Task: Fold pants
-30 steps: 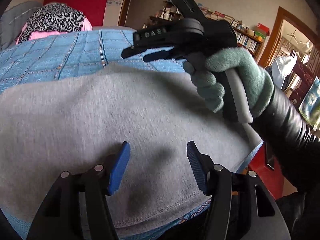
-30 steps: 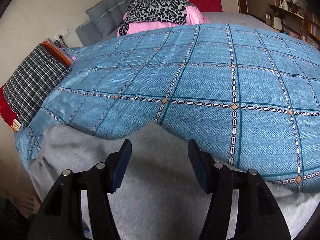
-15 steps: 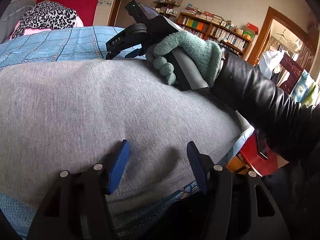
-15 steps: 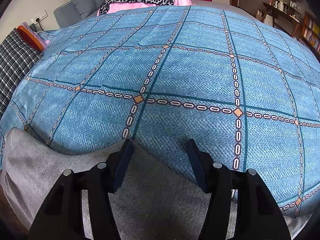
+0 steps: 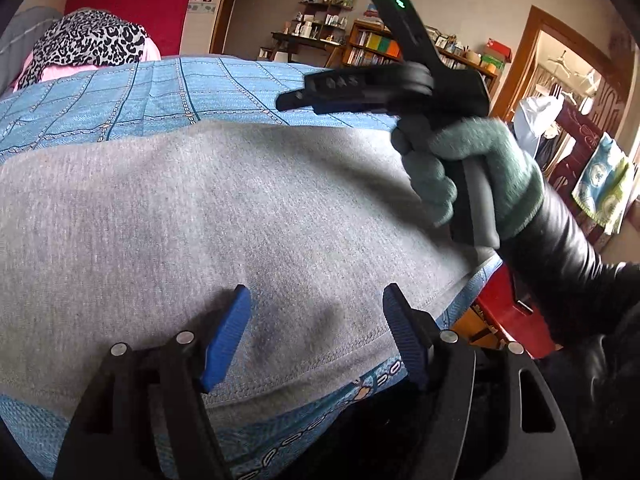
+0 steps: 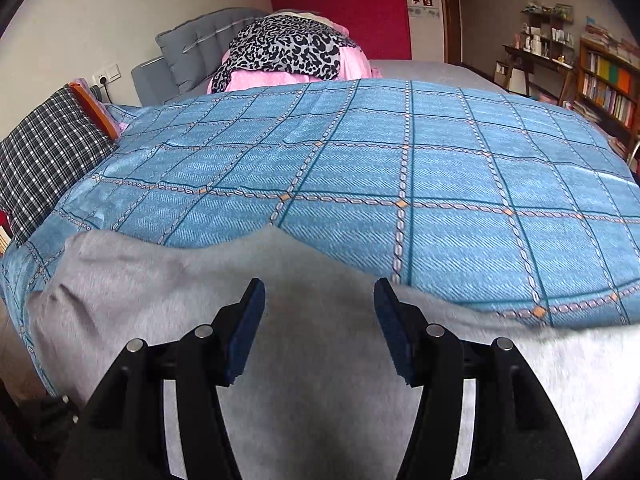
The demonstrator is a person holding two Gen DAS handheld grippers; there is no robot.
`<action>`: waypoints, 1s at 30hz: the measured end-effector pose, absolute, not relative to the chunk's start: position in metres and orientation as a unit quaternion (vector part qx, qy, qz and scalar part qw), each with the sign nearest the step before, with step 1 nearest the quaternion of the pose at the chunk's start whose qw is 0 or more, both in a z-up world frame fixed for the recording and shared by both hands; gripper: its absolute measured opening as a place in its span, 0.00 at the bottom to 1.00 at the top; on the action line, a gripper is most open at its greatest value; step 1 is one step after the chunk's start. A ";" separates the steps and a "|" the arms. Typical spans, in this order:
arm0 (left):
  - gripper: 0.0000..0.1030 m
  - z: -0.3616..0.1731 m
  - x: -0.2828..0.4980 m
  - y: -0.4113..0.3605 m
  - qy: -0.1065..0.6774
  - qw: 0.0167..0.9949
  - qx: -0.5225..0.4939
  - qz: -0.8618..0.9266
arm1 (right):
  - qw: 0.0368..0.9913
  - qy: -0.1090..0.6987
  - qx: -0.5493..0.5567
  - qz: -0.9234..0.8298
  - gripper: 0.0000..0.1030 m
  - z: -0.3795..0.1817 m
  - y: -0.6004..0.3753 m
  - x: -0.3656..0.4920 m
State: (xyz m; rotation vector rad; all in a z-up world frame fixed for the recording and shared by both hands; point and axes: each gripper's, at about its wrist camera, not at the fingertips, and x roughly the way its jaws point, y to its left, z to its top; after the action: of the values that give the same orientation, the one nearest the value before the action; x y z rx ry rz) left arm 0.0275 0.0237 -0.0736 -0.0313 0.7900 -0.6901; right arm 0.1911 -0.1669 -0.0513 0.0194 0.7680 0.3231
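Observation:
Grey sweatpants (image 5: 208, 216) lie flat on a blue patterned bedspread (image 5: 132, 92). My left gripper (image 5: 316, 304) hovers over their near hem; its jaws are opening and nothing sits between the blue pads. In the left wrist view a gloved hand (image 5: 480, 168) holds my right gripper (image 5: 300, 100) above the pants' far right side, fingers pointing left. From the right wrist view, my right gripper (image 6: 320, 296) is open above the grey pants (image 6: 312, 380), near their far edge, holding nothing.
A leopard-print and pink pile (image 6: 288, 52) lies at the head of the bed beside grey cushions (image 6: 192, 52). A checked pillow (image 6: 44, 152) sits at the left edge. Bookshelves (image 6: 604, 88) line the right wall. A red box (image 5: 508, 312) stands beside the bed's corner.
The right gripper swung forward over the bedspread, then came back over the pants' far edge. The left gripper's pads have spread a little wider; it stays over the hem.

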 end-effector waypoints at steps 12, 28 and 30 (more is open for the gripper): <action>0.67 -0.057 0.030 -0.022 0.367 0.867 0.015 -0.337 | 0.942 0.336 0.014 0.023 0.57 -0.090 -0.268 0.084; 0.67 -0.049 0.061 -0.130 0.372 0.842 0.081 -0.382 | 0.960 0.232 0.135 -0.075 0.58 -0.092 -0.386 -0.026; 0.67 -0.050 0.068 -0.147 0.378 0.835 0.082 -0.390 | 0.959 0.216 0.149 -0.105 0.58 -0.093 -0.405 -0.040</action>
State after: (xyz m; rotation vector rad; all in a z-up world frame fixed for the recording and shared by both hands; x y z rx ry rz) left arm 0.0684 -0.1470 -0.0504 0.1731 0.8010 -0.8268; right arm -0.0401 -0.4055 -0.0933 0.3028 0.4382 -0.2126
